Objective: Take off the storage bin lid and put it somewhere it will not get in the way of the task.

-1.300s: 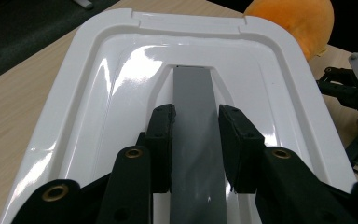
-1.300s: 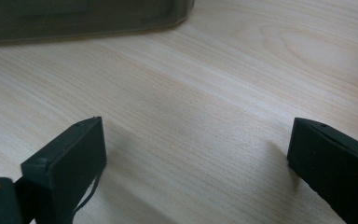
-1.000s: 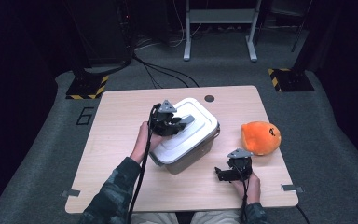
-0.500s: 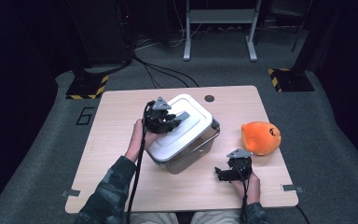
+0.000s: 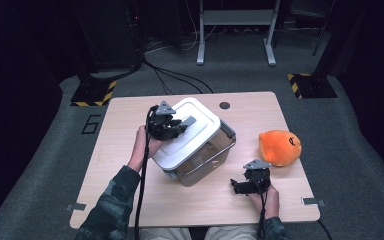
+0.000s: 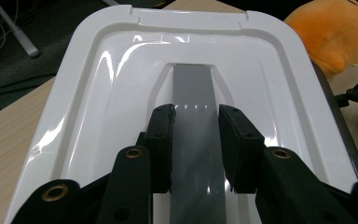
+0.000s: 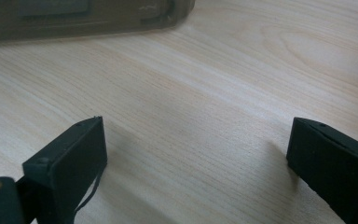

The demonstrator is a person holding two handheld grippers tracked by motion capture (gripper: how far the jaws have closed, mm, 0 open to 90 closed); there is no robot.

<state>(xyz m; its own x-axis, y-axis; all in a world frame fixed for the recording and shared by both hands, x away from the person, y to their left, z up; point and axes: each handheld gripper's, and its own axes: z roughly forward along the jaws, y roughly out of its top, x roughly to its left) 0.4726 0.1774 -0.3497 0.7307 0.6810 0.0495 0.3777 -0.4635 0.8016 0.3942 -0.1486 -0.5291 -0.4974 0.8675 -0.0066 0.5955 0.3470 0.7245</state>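
Note:
A clear plastic box (image 5: 207, 160) with a white lid (image 5: 200, 137) stands tilted on the wooden table (image 5: 260, 115), its left side raised. My left gripper (image 5: 172, 125) is shut on the lid's grey handle (image 5: 188, 121). In the left gripper view both black pads (image 6: 163, 140) press the sides of the grey handle (image 6: 193, 93) at the middle of the white lid (image 6: 98, 84). My right gripper (image 5: 240, 187) rests open near the front right of the table. Between its spread jaws (image 7: 196, 149) there is bare wood.
An orange plush toy (image 5: 279, 146) lies on the table right of the box, also at the top right of the left gripper view (image 6: 333, 28). The box's dark lower edge (image 7: 74, 18) runs just beyond the right gripper. Cables and stand legs cover the floor behind the table.
The left gripper has moved up and to the left with the handle. The box has tipped and turned from lying flat to standing tilted. The right gripper has kept still.

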